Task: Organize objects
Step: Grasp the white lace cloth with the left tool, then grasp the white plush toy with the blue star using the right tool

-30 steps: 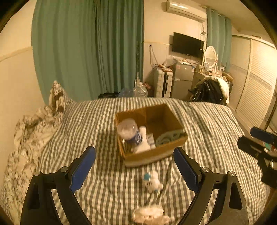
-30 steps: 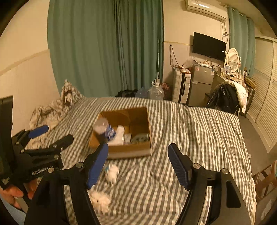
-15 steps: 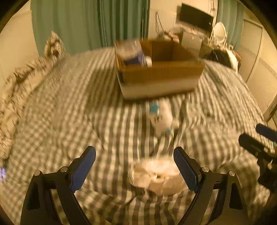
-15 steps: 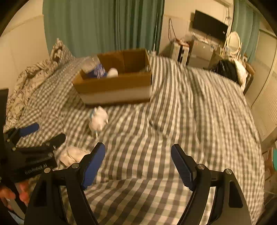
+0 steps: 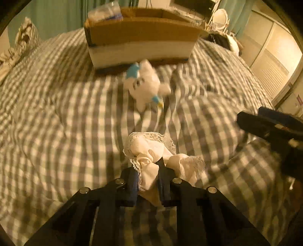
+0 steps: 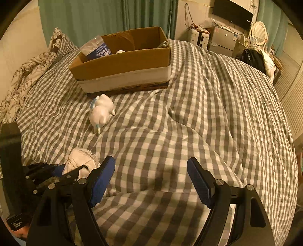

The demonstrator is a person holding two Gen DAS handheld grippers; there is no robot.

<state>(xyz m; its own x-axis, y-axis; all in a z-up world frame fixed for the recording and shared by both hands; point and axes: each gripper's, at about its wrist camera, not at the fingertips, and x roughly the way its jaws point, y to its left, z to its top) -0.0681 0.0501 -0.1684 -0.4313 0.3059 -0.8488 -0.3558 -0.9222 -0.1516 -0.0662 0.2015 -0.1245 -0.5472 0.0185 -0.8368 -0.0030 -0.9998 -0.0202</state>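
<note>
My left gripper (image 5: 147,166) is shut on a white lace cloth (image 5: 151,149) lying on the checked bedcover; it also shows in the right wrist view (image 6: 70,171) with the cloth (image 6: 81,159). A white and blue plush toy (image 5: 145,85) lies beyond it, just before a cardboard box (image 5: 140,34). In the right wrist view the toy (image 6: 101,113) lies left of centre and the box (image 6: 123,64) holds a bottle and other items. My right gripper (image 6: 151,179) is open and empty above bare bedcover, and shows at the right edge of the left wrist view (image 5: 274,128).
A patterned pillow (image 6: 28,70) lies at the bed's left edge. Beyond the bed stand green curtains (image 6: 106,17), a small fridge (image 6: 223,39), a TV and a wardrobe (image 6: 291,90) on the right.
My left gripper has come down to the bedcover and shut on the lace cloth. My right gripper has lowered and stays open.
</note>
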